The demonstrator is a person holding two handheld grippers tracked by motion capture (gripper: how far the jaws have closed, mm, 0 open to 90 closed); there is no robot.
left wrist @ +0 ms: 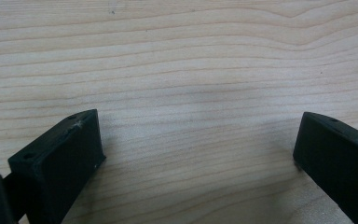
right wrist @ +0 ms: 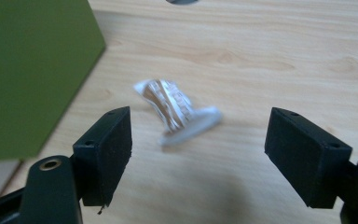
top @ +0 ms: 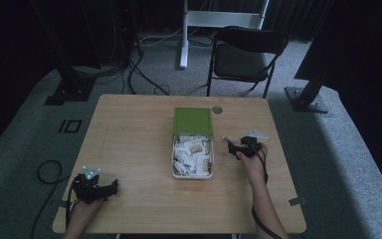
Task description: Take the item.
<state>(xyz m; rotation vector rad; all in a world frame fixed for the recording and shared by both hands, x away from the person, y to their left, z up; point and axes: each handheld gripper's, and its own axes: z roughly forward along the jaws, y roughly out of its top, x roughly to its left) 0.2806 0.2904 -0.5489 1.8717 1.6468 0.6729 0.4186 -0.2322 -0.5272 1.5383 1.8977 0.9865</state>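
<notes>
A white box [top: 193, 173] full of several small white packets sits mid-table, its green lid [top: 193, 121] lying open behind it. One loose packet [right wrist: 177, 109], white with brown print, lies on the wood just right of the box [top: 227, 139]. My right gripper [right wrist: 198, 156] hovers open just behind that packet, jaws wide apart and empty; in the high view it [top: 239, 146] sits right of the box. My left gripper [top: 104, 190] rests near the table's front left corner, open over bare wood [left wrist: 198, 154].
The wooden table [top: 129, 129] has a round grommet [top: 217, 109] at its far edge. The green lid [right wrist: 28, 70] stands close to the left of my right gripper. A black folding chair [top: 246, 55] and cables are on the floor beyond.
</notes>
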